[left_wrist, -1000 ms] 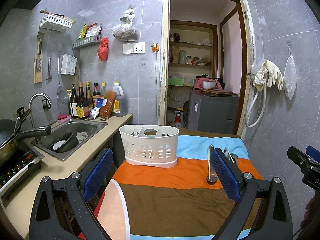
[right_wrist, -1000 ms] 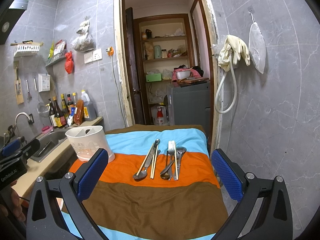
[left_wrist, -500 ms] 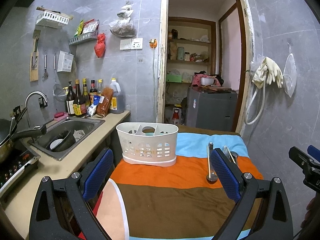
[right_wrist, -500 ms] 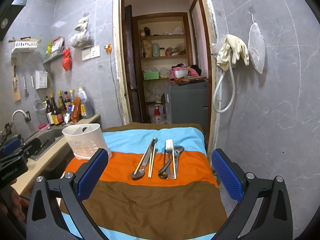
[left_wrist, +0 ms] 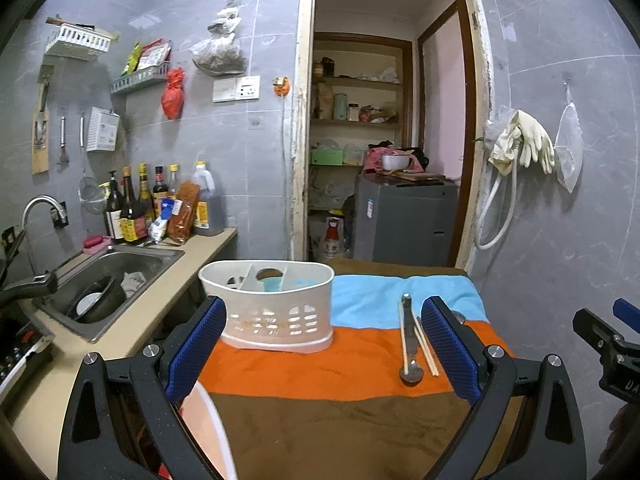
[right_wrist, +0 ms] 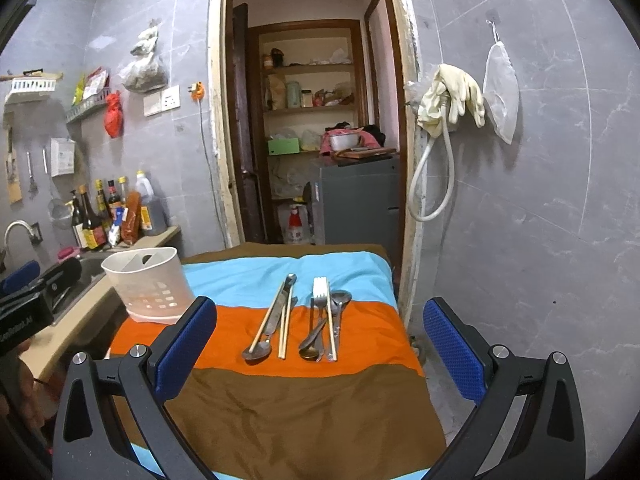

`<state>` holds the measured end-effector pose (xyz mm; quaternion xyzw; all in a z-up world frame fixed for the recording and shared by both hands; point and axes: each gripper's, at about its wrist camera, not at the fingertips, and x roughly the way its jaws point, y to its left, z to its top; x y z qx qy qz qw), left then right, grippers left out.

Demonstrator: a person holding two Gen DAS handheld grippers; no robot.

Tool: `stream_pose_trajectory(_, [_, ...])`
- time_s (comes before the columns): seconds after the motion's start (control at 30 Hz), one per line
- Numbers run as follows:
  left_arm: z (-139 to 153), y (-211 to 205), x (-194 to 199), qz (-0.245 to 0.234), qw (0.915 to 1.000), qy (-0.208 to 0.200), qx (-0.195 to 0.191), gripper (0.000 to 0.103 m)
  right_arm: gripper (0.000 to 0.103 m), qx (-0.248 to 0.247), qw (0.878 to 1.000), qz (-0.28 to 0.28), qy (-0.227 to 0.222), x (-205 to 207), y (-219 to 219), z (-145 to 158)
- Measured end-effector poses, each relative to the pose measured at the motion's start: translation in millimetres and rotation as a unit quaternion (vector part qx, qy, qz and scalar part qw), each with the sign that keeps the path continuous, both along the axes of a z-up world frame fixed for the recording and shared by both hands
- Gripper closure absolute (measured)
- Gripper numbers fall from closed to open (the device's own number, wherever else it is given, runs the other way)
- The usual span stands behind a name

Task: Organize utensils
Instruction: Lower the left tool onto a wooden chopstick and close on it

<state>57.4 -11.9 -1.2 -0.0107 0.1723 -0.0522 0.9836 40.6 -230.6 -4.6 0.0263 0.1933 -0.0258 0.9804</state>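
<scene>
Over the striped cloth (right_wrist: 304,404), both grippers hover with nothing in them. Right gripper (right_wrist: 320,344) has its blue pads spread wide, pointing straight at the cutlery. Left gripper (left_wrist: 322,346) is spread just as wide, aimed at the white caddy (left_wrist: 276,308).

Moving out from the right one: on the orange stripe there's a spoon (right_wrist: 258,350) lying with its bowl toward the gripper, a knife (right_wrist: 280,308) and a pair of chopsticks (right_wrist: 285,332) right alongside it, all touching or nearly so. Just to the right sits a second bunch, a fork (right_wrist: 319,296), another spoon (right_wrist: 310,350) and more chopsticks (right_wrist: 331,324), overlapping each other.

That caddy stands upright at the cloth's left edge, well apart from the cutlery; its divided compartments look empty of utensils from here. Beyond it on the left is a counter with a steel sink (left_wrist: 120,276) and a row of sauce bottles (left_wrist: 132,208). A doorway (right_wrist: 316,128) opens straight ahead.
</scene>
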Motion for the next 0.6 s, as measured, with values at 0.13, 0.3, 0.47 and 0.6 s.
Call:
stream_pose_trajectory(0.13, [-1,-10,18,-0.005,1.0000,0.008,-0.002,0.007,0.000,-0.004,1.000,-0.005,0.004,11,-7,2])
stream_pose_trajectory(0.3, [-4,-27,44,-0.010,0.9999,0.011,0.004,0.007,0.000,-0.005,1.000,-0.009,0.011,36,-19,-3])
stream_pose_trajectory(0.47, [-17,-52,84,-0.018,0.9994,0.022,0.018,0.007,0.000,-0.010,1.000,-0.002,0.017,70,-36,-14])
stream_pose_trajectory(0.6, [-34,-70,118,-0.022,0.9984,0.044,0.027,0.007,0.000,-0.022,1.000,0.007,0.018,100,-50,-26])
